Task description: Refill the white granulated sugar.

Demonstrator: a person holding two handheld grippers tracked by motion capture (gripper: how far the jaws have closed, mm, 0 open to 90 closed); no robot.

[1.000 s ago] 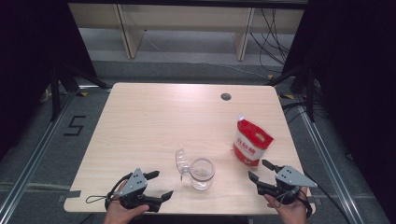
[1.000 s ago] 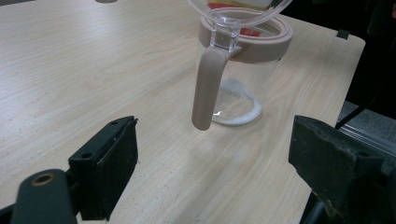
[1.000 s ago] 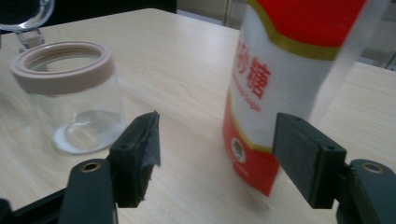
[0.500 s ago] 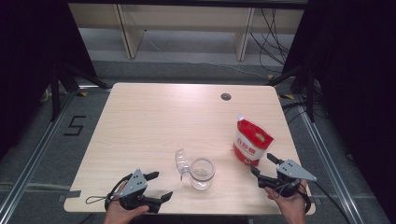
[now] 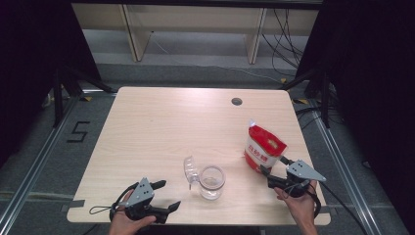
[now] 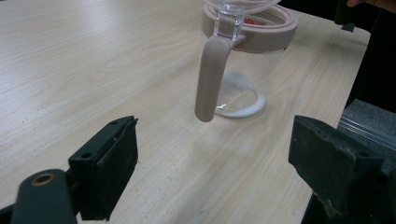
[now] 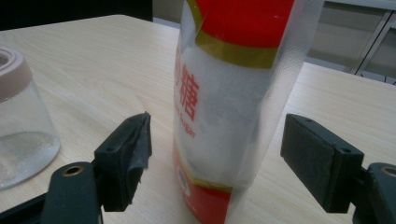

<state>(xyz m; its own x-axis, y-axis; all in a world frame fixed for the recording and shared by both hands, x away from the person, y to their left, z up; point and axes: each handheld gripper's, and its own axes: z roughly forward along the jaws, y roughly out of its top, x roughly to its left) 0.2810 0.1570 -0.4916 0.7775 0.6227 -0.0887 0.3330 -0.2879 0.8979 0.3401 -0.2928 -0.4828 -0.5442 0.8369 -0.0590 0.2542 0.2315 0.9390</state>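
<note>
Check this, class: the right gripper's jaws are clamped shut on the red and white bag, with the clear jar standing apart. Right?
Not quite. The right gripper is open: its pads stand clear of the red and white bag, as the right gripper view shows. The clear jar does stand apart.

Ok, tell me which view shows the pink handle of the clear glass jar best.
The left gripper view: the pink handle hangs close and sharp. In the high view it is tiny and hard to tell; the right gripper view catches the clear glass jar, not its handle.
</note>
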